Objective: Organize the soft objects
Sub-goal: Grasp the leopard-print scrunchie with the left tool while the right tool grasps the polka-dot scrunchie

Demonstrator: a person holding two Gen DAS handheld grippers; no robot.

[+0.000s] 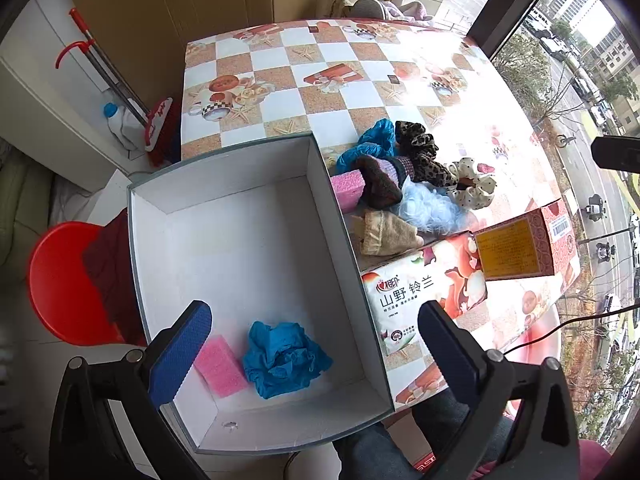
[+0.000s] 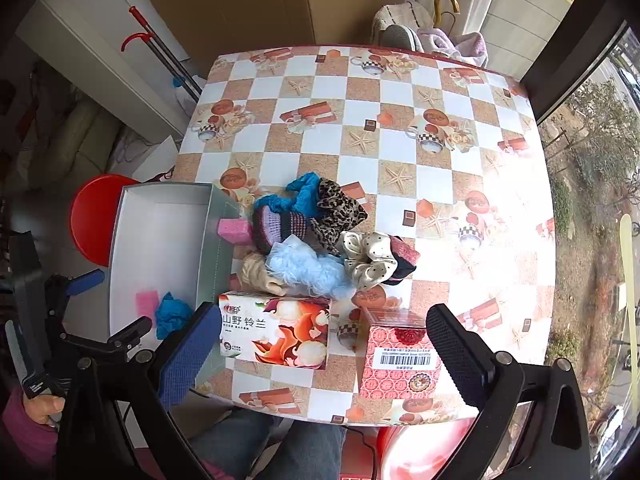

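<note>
A grey box point(image 1: 136, 240) with a white inside holds a pink sponge point(image 1: 222, 366) and a crumpled blue cloth point(image 1: 284, 354). My left gripper point(image 1: 316, 344) is open and empty above the box's near end. Beside the box lies a pile of soft things: a pink sponge point(image 2: 234, 231), a blue cloth point(image 2: 298, 196), a leopard scrunchie point(image 2: 338, 210), a purple knit piece point(image 2: 280, 228), a light blue fluffy piece point(image 2: 308, 266), a beige piece point(image 2: 256, 272) and a dotted cream scrunchie point(image 2: 368, 258). My right gripper point(image 2: 324, 356) is open and empty, near the table's front edge.
A tissue pack point(image 2: 276, 330) and a red carton point(image 2: 400, 356) stand between my right gripper and the pile. The box point(image 2: 160, 240) sits at the table's left edge. A red stool point(image 2: 94, 216) stands left of the table point(image 2: 360, 92). A mop point(image 1: 108, 72) leans by the wall.
</note>
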